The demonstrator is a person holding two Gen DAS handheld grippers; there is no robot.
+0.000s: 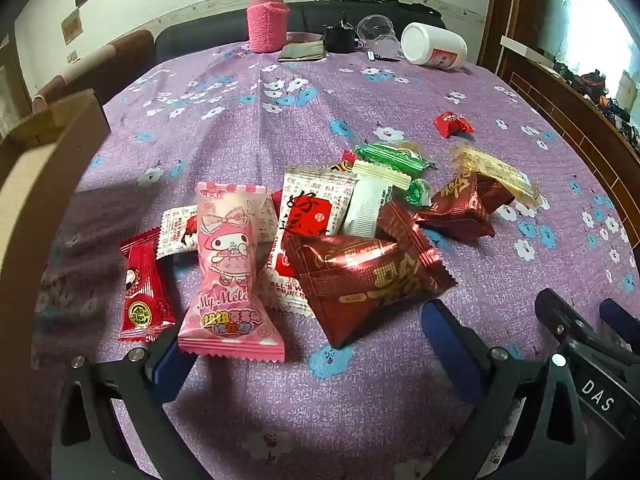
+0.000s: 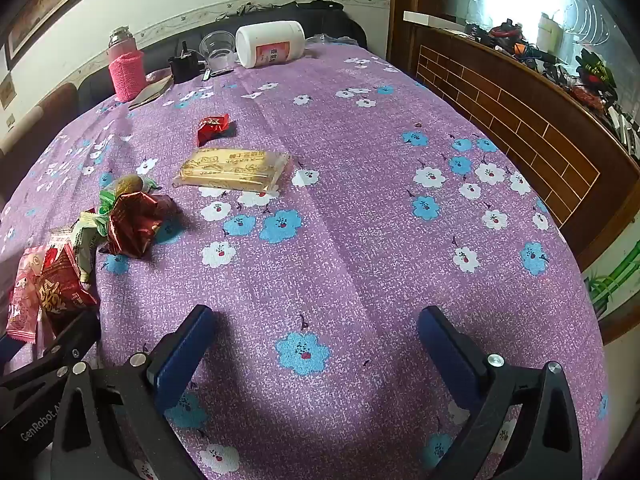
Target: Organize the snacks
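Observation:
A pile of wrapped snacks lies on the purple flowered tablecloth (image 1: 280, 400). In the left wrist view a pink My Melody packet (image 1: 230, 272) stands just ahead of my open left gripper (image 1: 308, 348), by its left finger, with a dark red foil packet (image 1: 360, 276), a red packet (image 1: 144, 288) and white packets (image 1: 308, 216) beside it. A small red candy (image 1: 452, 123) lies apart. My right gripper (image 2: 316, 344) is open and empty over bare cloth. A yellow biscuit packet (image 2: 236, 170) and the red candy (image 2: 212, 126) lie ahead of it, the pile (image 2: 132, 224) to its left.
A cardboard box (image 1: 44, 152) stands at the table's left edge. At the far end are a pink-sleeved flask (image 1: 267, 16), a black object (image 1: 340, 36), a clear cup (image 1: 376, 30) and a tipped white jar (image 1: 434, 46). A wooden ledge (image 2: 520, 120) runs along the right.

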